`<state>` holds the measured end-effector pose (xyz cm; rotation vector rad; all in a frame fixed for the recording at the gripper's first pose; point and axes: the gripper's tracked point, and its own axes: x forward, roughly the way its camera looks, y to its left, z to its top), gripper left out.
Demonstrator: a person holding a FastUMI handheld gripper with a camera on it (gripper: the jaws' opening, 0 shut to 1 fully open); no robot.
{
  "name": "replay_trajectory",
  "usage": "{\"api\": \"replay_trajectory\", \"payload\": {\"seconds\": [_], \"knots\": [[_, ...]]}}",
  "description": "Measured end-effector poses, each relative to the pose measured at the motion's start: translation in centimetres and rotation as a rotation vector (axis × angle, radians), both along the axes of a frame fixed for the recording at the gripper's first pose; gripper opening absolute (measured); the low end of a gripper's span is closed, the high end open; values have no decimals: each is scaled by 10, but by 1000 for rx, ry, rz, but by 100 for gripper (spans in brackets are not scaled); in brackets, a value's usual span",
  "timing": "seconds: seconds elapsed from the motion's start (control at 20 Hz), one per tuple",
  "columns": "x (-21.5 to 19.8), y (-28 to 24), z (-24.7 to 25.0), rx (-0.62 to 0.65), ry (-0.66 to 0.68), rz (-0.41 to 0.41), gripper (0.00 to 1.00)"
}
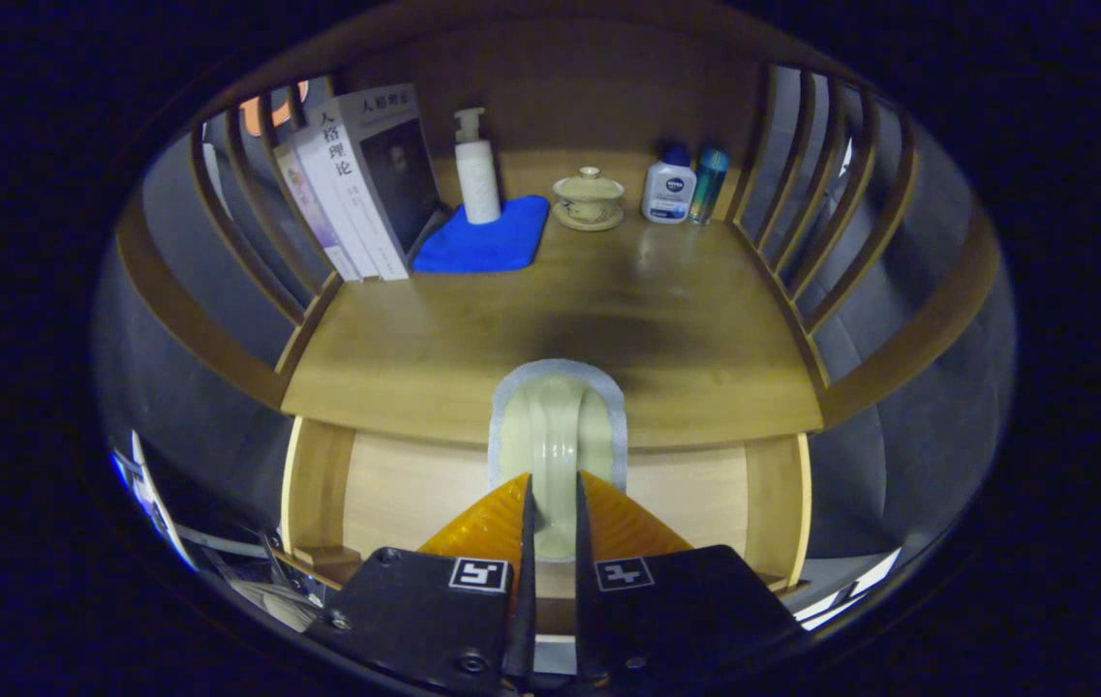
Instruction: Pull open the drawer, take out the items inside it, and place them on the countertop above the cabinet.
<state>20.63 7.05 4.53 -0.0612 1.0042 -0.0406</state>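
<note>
The tongs [551, 503] are clamped on the pale drawer handle [557, 436], one finger pressing each side of it, so the opening step is in hand. The drawer front [405, 489] sits right ahead of them, apparently closed or barely out (its contents are hidden). Next, I judge, comes a straight pull backward without slipping. Beyond the tongs, the worktop [686, 319] carries books [366, 184], a blue cloth [487, 242] and bottles.
</note>
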Motion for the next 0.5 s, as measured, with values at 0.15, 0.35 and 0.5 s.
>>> {"api": "replay_trajectory", "payload": {"seconds": [0.15,0.35,0.5], "knots": [[24,0,-4,16,-8,-20,19],[49,-4,-5,3,-10,-32,19],[63,-7,-9,2,-7,-45,19]]}}
